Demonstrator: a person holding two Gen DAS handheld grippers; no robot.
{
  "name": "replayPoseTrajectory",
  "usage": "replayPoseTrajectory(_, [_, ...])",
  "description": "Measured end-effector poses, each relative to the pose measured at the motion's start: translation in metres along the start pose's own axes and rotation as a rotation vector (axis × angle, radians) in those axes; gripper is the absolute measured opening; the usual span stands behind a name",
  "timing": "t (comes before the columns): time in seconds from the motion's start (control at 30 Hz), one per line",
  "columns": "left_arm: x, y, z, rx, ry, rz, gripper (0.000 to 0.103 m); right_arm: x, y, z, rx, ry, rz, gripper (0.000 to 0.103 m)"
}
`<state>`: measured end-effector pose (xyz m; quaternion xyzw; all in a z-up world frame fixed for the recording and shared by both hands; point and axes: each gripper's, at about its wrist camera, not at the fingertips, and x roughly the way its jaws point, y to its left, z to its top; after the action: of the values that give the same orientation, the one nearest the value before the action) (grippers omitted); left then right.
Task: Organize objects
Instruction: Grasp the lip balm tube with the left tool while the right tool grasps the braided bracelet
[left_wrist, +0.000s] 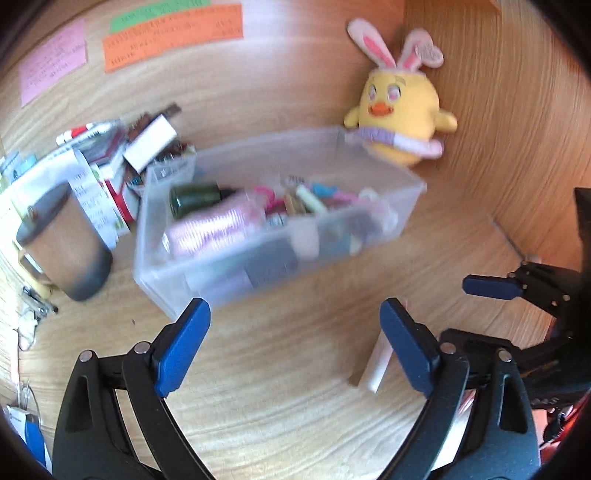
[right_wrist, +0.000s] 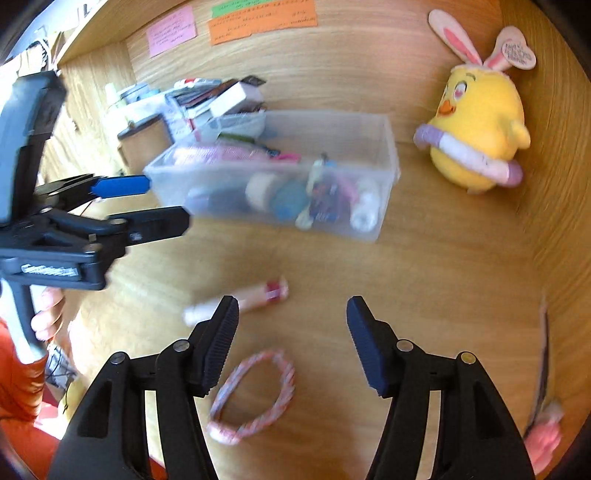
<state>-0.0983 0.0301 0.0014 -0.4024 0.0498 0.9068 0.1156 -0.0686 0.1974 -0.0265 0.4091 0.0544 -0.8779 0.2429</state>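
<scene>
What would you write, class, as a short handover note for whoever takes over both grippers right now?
Left gripper: open, empty.
Right gripper: open, empty.
Clear bin: mid-desk, already holding many small items.
Left loose on the desk: white tube with red band in front of the bin; pink-and-white loop nearer, under the right gripper.
Yellow plush chick: beside the bin, in the corner.
Remaining: tube and loop probably go into the bin.

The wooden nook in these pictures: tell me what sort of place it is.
Probably a home desk or study nook. Paper notes are stuck on the wooden back panel, a clear bin holds small odds and ends, and a plush chick sits in the corner.
</scene>
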Motion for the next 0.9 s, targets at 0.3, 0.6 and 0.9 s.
replayPoseTrajectory(0.3, [0.015, -0.011, -0.025, 0.025, 0.074, -0.032, 0.094, 0.013, 0.022, -0.031, -0.025, 0.063, -0.003, 0.057])
replayPoseTrajectory(0.6, [0.019, -0.021, -0.024, 0.038, 0.084, -0.074, 0.083, 0.018, 0.013, -0.025, -0.024, 0.043, -0.062, 0.021])
replayPoseTrajectory(0.9, [0.042, -0.046, -0.021, 0.107, 0.144, -0.12, 0.06, 0.013, -0.01, -0.019, 0.043, 0.013, -0.067, 0.01])
